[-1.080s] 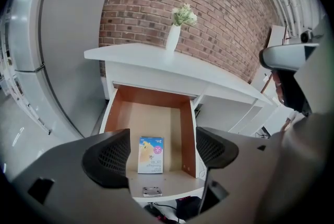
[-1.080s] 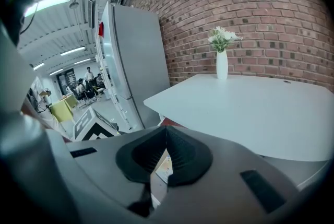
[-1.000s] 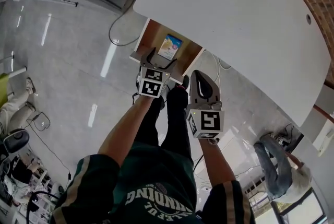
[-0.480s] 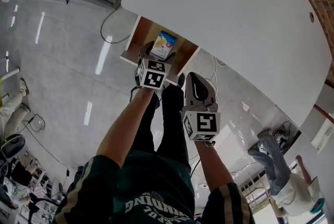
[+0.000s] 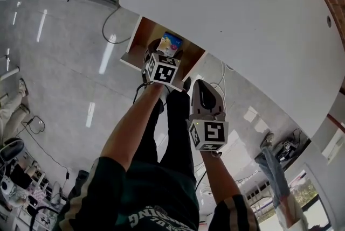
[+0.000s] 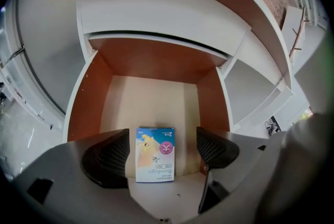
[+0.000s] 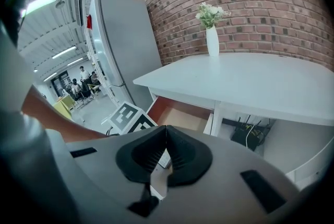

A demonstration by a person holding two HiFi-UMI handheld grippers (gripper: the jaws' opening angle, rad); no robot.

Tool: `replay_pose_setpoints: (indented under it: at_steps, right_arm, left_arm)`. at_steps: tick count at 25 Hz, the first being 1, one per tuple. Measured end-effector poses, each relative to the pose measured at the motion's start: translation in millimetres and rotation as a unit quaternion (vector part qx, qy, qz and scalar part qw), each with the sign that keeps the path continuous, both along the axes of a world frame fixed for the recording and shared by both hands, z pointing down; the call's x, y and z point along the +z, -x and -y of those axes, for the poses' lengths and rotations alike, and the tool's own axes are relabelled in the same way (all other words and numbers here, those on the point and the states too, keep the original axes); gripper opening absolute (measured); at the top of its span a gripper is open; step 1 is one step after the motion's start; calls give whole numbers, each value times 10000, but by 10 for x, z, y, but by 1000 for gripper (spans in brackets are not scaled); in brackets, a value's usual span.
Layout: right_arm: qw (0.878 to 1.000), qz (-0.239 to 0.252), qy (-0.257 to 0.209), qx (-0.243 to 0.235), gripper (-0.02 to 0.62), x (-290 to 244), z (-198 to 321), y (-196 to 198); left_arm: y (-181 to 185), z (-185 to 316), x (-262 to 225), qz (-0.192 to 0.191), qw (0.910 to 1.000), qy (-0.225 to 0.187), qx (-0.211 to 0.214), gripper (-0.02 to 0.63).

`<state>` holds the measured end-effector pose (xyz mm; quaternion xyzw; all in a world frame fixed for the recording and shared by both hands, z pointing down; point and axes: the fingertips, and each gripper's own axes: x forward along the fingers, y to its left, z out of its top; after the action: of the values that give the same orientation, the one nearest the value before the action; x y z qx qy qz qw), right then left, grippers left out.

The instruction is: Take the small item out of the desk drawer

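Observation:
The open desk drawer (image 6: 87, 97) has brown walls and a pale floor. A small blue and white box (image 6: 155, 154) lies flat near its front. My left gripper (image 6: 163, 149) is open, with one black pad on each side of the box and not touching it. In the head view the left gripper (image 5: 161, 53) reaches into the drawer (image 5: 136, 40) over the box (image 5: 173, 41). My right gripper (image 5: 205, 90) hangs back, below the desk edge, shut with nothing in it. In the right gripper view its jaws (image 7: 166, 149) are pressed together.
The white desk top (image 5: 242, 20) overhangs the drawer. A white vase with flowers (image 7: 212, 40) stands on the desk by the brick wall (image 7: 271, 3). Cables (image 5: 110, 36) lie on the glossy floor to the left. A grey fridge (image 7: 122, 45) stands beyond the desk.
My left gripper has moved forward into the drawer, so its jaws now flank the box. The right gripper has stayed almost in place.

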<state>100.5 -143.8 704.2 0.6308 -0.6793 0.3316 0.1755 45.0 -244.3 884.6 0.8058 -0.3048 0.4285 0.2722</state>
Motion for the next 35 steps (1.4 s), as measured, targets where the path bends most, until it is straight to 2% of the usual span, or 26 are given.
replay_pose_setpoints:
  at_steps: [8, 11, 20, 24, 29, 35]
  right_arm:
    - [9999, 131, 20, 48, 25, 121, 1, 27]
    - [9998, 120, 165, -30, 25, 175, -77, -4]
    - [9991, 238, 348, 85, 25, 223, -221, 5]
    - [9996, 142, 242, 45, 25, 203, -219, -43]
    - [9994, 194, 288, 64, 25, 230, -229, 13]
    - [9993, 115, 342, 24, 25, 251, -285, -17]
  left_arm:
    - [-14, 47, 372, 334, 9991, 252, -107, 426]
    - [-2, 74, 487, 479, 9983, 300, -159, 428]
    - [-27, 112, 826, 716, 9961, 509, -36, 433]
    - [-92, 69, 933, 776, 9952, 597, 2, 433]
    - [-15, 83, 1003, 921, 9943, 535, 64, 433]
    - [-15, 47, 976, 915, 9946, 447, 185, 431]
